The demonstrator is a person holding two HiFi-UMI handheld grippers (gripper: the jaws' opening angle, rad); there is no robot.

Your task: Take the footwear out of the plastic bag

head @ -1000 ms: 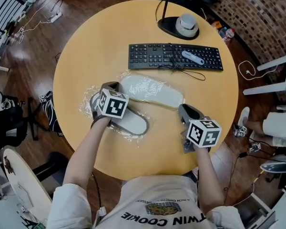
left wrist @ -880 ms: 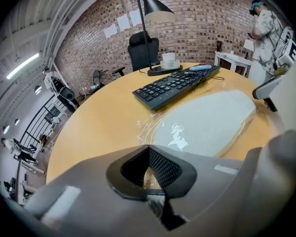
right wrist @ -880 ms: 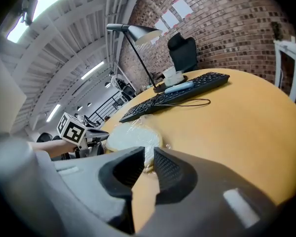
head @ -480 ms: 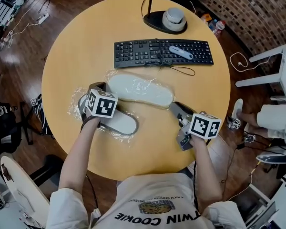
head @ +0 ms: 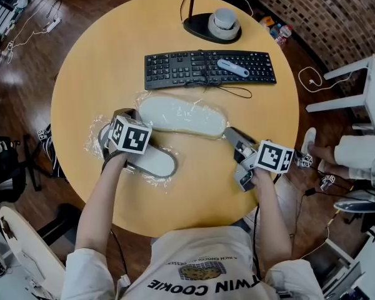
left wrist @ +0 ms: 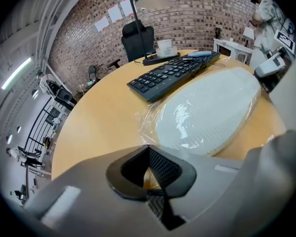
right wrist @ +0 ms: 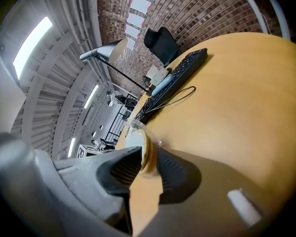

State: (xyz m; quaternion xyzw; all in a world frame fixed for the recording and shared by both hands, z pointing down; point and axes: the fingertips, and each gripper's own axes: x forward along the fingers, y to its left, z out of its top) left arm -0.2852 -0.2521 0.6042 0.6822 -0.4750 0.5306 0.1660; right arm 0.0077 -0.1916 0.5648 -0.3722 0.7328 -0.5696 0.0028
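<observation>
The right tongs (right wrist: 147,162) grip the end of the far slipper (head: 181,114), which lies in its plastic bag (head: 145,97) on the table (head: 112,61) in front of the keyboard (head: 206,67). The left tongs (left wrist: 148,149) are pressed together at their tips over the near slipper (head: 153,161). This one is also wrapped in plastic and lies beside the first, under the left tongs.

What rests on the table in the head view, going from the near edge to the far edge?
In order: near bagged slipper → far bagged slipper → keyboard → lamp base.
</observation>
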